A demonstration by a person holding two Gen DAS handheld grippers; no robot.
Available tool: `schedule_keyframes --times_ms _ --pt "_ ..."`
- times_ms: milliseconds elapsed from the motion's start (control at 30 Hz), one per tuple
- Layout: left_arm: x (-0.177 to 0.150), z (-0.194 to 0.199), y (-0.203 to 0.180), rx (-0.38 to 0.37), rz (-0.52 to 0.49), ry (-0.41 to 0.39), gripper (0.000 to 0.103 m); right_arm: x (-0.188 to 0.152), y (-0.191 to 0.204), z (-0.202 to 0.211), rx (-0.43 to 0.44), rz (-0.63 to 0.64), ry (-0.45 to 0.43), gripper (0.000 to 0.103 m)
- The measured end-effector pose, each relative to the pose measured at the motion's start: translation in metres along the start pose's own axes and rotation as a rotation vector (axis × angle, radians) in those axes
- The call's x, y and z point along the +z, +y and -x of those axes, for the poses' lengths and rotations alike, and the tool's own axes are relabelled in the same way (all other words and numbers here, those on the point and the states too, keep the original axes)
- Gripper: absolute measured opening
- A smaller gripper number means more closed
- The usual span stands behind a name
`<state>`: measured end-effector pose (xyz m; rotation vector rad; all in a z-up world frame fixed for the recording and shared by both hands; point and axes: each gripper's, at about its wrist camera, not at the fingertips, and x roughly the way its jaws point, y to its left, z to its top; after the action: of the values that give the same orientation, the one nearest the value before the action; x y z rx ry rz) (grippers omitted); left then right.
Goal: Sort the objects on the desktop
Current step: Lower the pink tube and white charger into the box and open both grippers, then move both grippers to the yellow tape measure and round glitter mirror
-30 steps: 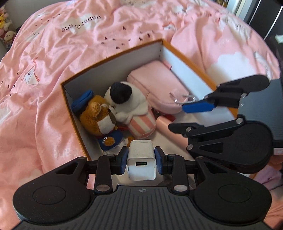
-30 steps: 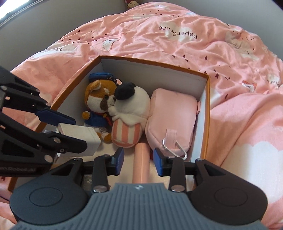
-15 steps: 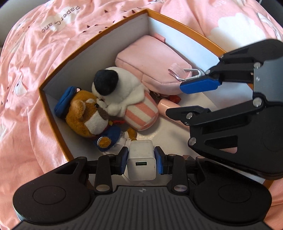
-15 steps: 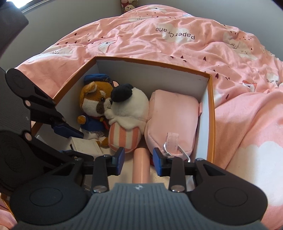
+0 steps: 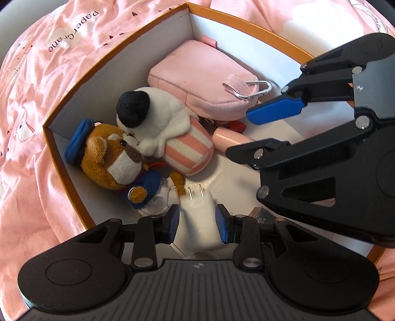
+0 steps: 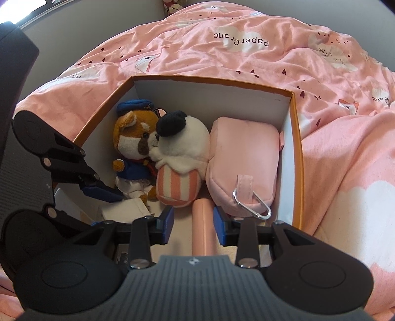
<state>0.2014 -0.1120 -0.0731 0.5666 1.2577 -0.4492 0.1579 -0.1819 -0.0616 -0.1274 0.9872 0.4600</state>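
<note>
Because the sorting appears to consist of gathering loose items into the orange-rimmed box (image 5: 111, 81), everything small is ending up on its white floor. Against the left wall, the brown bear in a blue cap (image 5: 111, 163) is lying on its side, apparently tucked there to leave the near floor free. Just right of it, the left gripper (image 5: 197, 219) is reaching down into the box, and the white charger (image 5: 196, 210) is lying flat between its blue pads with its prongs pointing away. The jaws are standing slightly wider than the charger, so it seems to be resting on the floor rather than being pinched. Further right, the white plush with the striped body (image 5: 167, 128) is leaning on the bear, and the pink pouch (image 5: 197, 81) is filling the far corner, its carabiner (image 5: 256, 89) facing outward. At the right, the right gripper (image 6: 193, 222) is hovering with its jaws parted around the pink tube (image 6: 202, 222), touching neither side, probably ready to nudge or lift it.

Underneath, the box is sitting on a soft pink quilt (image 6: 246, 61) that is rumpling around it, so it could shift if pushed. Behind the bed, a grey wall (image 6: 98, 22) is showing, with small toys (image 6: 172, 5) peeking over the bedding.
</note>
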Motion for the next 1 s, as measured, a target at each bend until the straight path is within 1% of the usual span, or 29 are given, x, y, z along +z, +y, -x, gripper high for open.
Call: schedule_keyframes --times_ms 67,300,433,533,567,633,733,800,900,1000 --pt "0.000 0.002 0.000 0.012 -0.001 -0.012 0.037 0.000 0.000 0.000 0.005 -0.003 0.002 0.038" --pt "-0.001 0.013 0.001 0.012 0.004 -0.036 0.038 -0.002 0.001 0.002 0.005 -0.008 0.004 0.038" --pt "-0.007 0.028 0.004 0.011 0.035 -0.087 0.038 -0.001 0.001 0.008 0.000 -0.023 -0.005 0.039" --pt "-0.017 0.045 0.011 -0.016 0.094 -0.138 0.038 0.001 0.002 0.016 -0.012 -0.025 -0.023 0.042" --pt "-0.021 0.052 0.015 -0.025 0.118 -0.158 0.038 0.001 0.003 0.020 -0.017 -0.025 -0.031 0.045" --pt "-0.031 0.067 0.023 -0.037 0.164 -0.202 0.038 0.003 0.006 0.027 -0.031 -0.026 -0.049 0.046" --pt "-0.051 0.087 0.034 -0.026 0.233 -0.259 0.038 0.004 0.014 0.039 -0.024 -0.025 -0.077 0.046" --pt "-0.067 0.099 0.045 -0.013 0.282 -0.279 0.038 0.005 0.021 0.047 -0.004 -0.020 -0.092 0.046" --pt "-0.092 0.112 0.064 0.010 0.362 -0.269 0.038 0.007 0.037 0.055 0.024 0.001 -0.111 0.046" --pt "-0.122 0.123 0.083 0.039 0.420 -0.224 0.038 0.013 0.058 0.061 0.075 0.032 -0.123 0.045"
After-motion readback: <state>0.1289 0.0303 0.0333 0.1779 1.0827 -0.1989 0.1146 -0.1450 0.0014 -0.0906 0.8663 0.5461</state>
